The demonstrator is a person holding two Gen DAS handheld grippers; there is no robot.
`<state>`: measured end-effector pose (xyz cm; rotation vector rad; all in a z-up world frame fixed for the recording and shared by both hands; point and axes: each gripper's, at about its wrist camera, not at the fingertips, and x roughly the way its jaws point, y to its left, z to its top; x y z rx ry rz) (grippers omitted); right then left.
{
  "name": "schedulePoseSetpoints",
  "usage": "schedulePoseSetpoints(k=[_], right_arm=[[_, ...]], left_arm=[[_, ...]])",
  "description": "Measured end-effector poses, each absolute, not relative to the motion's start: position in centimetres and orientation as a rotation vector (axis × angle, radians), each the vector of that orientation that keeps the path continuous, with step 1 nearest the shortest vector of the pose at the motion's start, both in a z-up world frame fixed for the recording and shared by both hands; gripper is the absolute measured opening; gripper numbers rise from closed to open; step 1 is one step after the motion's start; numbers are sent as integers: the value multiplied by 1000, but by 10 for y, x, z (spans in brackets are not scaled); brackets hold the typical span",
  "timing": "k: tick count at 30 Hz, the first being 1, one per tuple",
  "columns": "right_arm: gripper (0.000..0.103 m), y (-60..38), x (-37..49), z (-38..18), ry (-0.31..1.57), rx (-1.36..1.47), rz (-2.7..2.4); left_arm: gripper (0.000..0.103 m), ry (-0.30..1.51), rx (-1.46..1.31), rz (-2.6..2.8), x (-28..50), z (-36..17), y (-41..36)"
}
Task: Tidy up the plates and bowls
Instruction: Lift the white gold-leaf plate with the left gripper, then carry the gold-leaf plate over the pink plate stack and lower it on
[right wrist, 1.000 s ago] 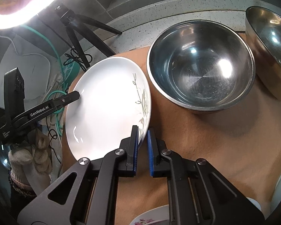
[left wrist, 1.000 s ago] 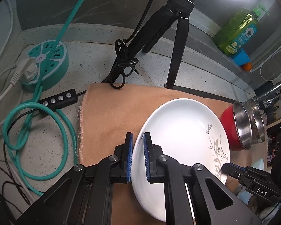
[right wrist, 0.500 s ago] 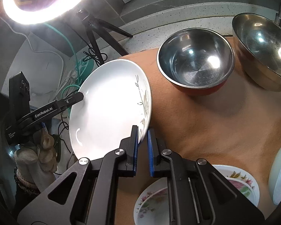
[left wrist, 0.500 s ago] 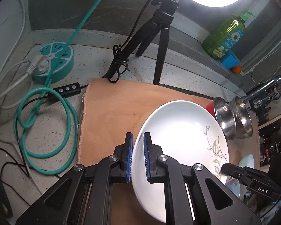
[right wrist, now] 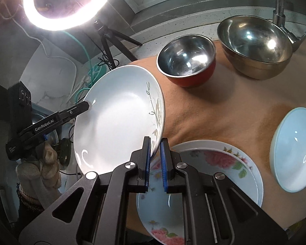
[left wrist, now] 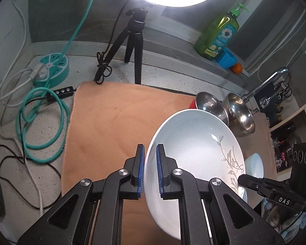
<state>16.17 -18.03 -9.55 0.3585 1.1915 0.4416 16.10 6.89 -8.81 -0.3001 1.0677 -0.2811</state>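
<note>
White leaf-patterned plate (right wrist: 116,118) held tilted above the tan mat (left wrist: 116,118), clear of the floral plate (right wrist: 210,163) below. Left gripper (left wrist: 150,171) and right gripper (right wrist: 155,159) each clamp opposite rim edges.

White leaf-sprig plate (left wrist: 193,143) tilted in the air above the floral plate (right wrist: 214,163); steel bowls (right wrist: 185,61) behind
</note>
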Motion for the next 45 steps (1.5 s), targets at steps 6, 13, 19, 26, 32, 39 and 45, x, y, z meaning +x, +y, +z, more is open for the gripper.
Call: schedulePoseSetpoints(k=[6,13,19,26,32,39,45], right_arm=[[9,-210,141,-92,1195,356,427],[9,-242,118,-93,1213,340,403],[9,-264,98,-100,1235,329,389],[9,-279,80,-105,1251,308,379],[9,-285,72,-113,1272,292,371],[9,-285,67,-119,1279,276,366],[9,-286,66,-122,1278,254,352]], left_arm=[[10,1084,-301,-312,140,-87,44],[10,1114,-304,-336,114,-95,16],[10,1138,-291,-349,96,-100,-5],[10,1162,-270,-355,81,-107,-22],[10,1178,-251,-358,72,-112,-32],[10,1184,-231,-355,70,-116,-36],[10,1180,-197,-354,68,-118,-43]])
